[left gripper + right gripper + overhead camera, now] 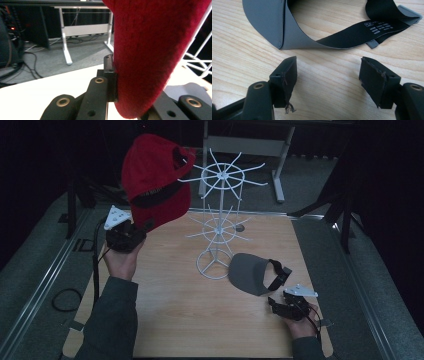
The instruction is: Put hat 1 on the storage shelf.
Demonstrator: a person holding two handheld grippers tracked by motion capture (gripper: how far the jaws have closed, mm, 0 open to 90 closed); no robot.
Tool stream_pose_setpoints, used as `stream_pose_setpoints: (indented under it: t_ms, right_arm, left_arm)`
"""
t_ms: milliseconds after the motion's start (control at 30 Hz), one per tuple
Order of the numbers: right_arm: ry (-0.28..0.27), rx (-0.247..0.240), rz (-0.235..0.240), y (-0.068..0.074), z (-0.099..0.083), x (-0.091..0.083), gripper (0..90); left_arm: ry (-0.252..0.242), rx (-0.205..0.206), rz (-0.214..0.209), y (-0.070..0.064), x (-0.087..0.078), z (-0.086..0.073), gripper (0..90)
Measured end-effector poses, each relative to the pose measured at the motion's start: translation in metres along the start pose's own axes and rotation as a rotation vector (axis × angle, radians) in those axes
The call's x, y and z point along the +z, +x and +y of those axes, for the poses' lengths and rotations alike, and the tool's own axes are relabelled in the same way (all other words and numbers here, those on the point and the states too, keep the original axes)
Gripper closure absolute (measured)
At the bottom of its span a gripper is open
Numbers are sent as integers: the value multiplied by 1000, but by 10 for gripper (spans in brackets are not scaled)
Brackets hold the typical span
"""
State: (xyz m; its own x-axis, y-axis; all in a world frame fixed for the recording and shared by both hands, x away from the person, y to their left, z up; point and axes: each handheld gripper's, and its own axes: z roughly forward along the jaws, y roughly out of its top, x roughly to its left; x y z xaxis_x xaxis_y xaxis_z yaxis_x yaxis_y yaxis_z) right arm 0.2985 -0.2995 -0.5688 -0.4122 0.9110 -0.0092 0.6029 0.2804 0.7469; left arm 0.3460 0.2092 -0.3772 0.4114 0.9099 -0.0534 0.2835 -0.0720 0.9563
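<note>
The left gripper [131, 231] is raised above the left part of the table [175, 320] and is clenched on the brim of a red cap [152, 175]; in the left gripper view the red fabric [150, 50] fills the gap between the two black jaws, pressed against the inner face of the left-hand jaw. The cap is held clear of the table, crown uppermost, just to the left of the upper ring of a white wire display stand [220, 220]. A dark band on the cap carries pale lettering that is too small to read. The right gripper [282, 306] rests low near the front right corner of the table with its jaws spread wide and nothing between them; in the right gripper view the two jaw pads [287, 77] stand well apart over bare wood, and the pad edges look frayed. A grey visor [255, 272] lies flat on the table just ahead of the right gripper, between it and the round base of the stand, not touching the jaws. Its black strap [362, 32] curves behind the peak and bears a small block of white printed text, which is illegible. The stand is upright at the table centre, with two tiers of radiating wire arms. Beyond the table, the legs of a white desk frame [65, 32] stand on grey carpet.
</note>
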Motion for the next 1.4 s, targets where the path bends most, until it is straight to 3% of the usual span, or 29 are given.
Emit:
stream_pose_setpoints:
  t_ms: [33,133,500,833,1133,1400]
  right_arm:
    - [0,0,1,0,0,0,305]
    - [0,0,0,0,0,0,304]
    - [0,-1,1,0,0,0,304]
    - [1,-1,0,0,0,0,304]
    - [0,-1,0,0,0,0,303]
    - [1,-1,0,0,0,0,303]
  left_arm:
    - [24,39,44,-3,1,-2,858]
    - [45,72,70,-6,4,-6,858]
    - [120,88,95,-7,13,-21,856]
    - [139,86,92,-8,17,-32,846]
    - [90,70,79,-4,5,-28,629]
    - [103,64,53,-1,-3,-27,557]
